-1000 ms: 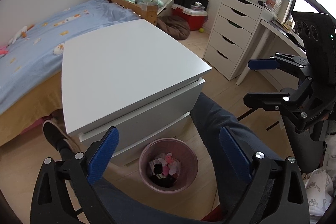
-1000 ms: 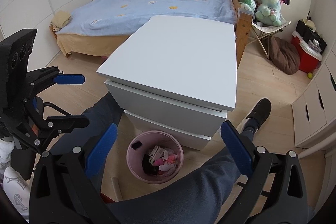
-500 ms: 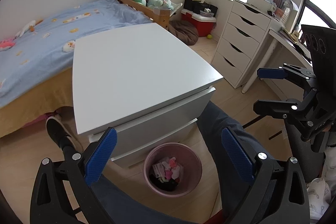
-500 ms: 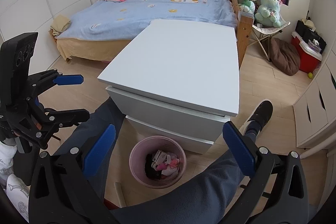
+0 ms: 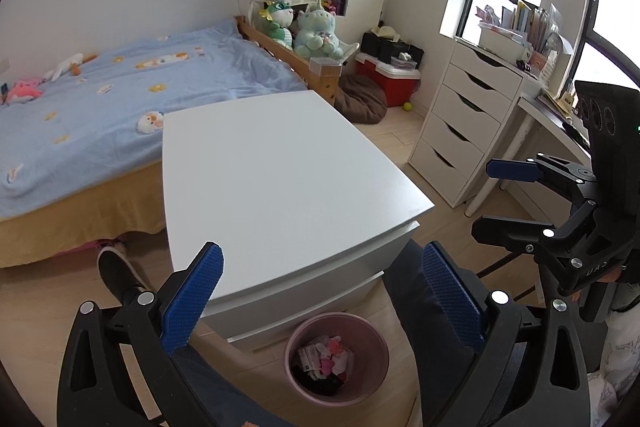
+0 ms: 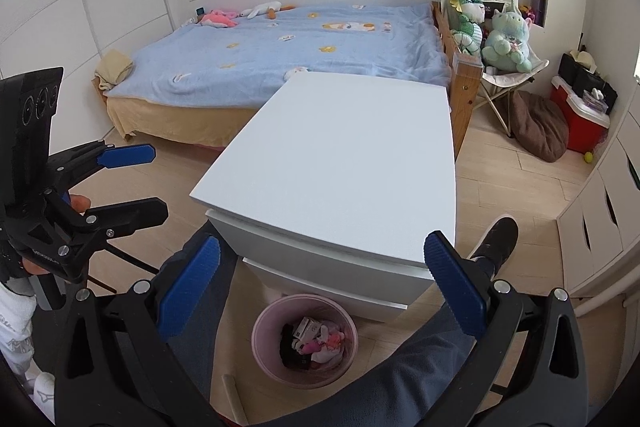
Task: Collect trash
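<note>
A pink waste bin stands on the floor in front of a white drawer cabinet, between a person's legs. Several pieces of trash, pink, white and black, lie inside it. My left gripper hangs open above the cabinet's front edge with nothing between its blue pads. At the right of the left wrist view my right gripper is open too. In the right wrist view the bin holds the same trash, with my right gripper open above it and the left gripper open at the left.
The cabinet top is bare. A bed with a blue cover lies behind it. A white drawer unit and desk stand at the right, with a red cooler and brown cushion by the far wall. A person's shoes rest beside the cabinet.
Both views have tilted upward and pulled back a little, so the bin sits lower in frame and more of the room shows. Both grippers stay open and hold nothing.
</note>
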Demonstrator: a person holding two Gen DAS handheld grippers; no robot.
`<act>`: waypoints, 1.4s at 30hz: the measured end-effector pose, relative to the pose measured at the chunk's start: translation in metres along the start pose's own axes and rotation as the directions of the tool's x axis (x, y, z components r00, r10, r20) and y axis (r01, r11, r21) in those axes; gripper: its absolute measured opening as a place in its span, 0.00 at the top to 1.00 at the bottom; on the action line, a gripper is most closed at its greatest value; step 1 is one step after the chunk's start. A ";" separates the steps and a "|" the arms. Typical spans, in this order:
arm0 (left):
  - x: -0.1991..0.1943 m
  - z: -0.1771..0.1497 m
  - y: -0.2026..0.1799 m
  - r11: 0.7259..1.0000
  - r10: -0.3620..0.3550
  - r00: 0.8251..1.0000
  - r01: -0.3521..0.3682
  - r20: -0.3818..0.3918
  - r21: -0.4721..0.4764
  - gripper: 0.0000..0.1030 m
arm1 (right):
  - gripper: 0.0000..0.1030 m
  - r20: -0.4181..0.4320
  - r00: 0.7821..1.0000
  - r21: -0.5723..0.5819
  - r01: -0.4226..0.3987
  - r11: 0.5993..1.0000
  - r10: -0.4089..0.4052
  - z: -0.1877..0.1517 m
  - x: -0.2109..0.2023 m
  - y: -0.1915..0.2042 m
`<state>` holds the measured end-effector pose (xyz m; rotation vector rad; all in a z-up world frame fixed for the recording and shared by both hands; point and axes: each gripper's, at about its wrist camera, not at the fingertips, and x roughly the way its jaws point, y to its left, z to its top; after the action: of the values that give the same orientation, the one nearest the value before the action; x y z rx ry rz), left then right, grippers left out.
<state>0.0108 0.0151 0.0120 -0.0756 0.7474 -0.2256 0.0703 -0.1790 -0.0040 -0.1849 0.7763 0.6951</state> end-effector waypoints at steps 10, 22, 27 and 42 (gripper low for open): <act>-0.004 0.015 0.001 0.999 0.045 0.999 -0.044 0.028 -0.013 0.06 | 0.03 0.057 0.998 -0.017 -0.006 1.000 0.007 0.022 -0.014 0.009; -0.008 0.023 -0.003 0.995 0.102 0.994 -0.101 0.032 -0.013 0.06 | 0.03 0.071 0.997 -0.016 -0.021 1.000 0.022 0.030 -0.015 0.010; -0.009 0.024 0.001 0.994 0.108 0.993 -0.107 0.038 -0.027 0.06 | 0.03 0.073 0.997 -0.016 -0.022 1.000 0.023 0.030 -0.016 0.010; -0.015 0.024 0.000 0.985 0.171 0.982 -0.168 0.074 -0.049 0.06 | 0.03 0.066 0.998 -0.017 -0.022 1.000 0.023 0.036 -0.014 0.012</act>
<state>0.0162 0.0180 0.0398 -0.0607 0.6764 -0.0437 0.0758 -0.1626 0.0323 -0.1676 0.7105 0.7260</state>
